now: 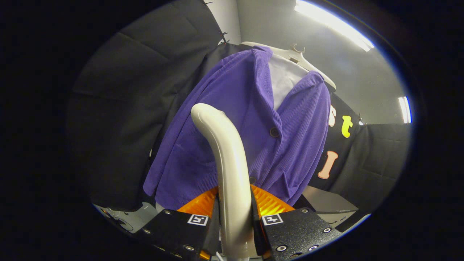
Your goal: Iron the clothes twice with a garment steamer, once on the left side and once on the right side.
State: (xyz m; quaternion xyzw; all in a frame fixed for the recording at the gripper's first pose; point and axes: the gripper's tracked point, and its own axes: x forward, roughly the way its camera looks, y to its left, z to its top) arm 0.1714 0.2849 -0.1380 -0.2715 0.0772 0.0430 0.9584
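A purple ribbed cardigan hangs buttoned on a white hanger against the black cloth wall, with white fabric showing at its open neck. My gripper is shut on the cream handle of the garment steamer. The handle rises between the fingers and curves forward toward the cardigan's left half. The steamer's head faces the fabric and is hidden behind the curve of the handle; whether it touches the cloth I cannot tell.
Black cloth panels close the booth on the left and right of the cardigan. A grey box or ledge sits below the cardigan's right hem. Pale wall and ceiling lights lie beyond the hanger.
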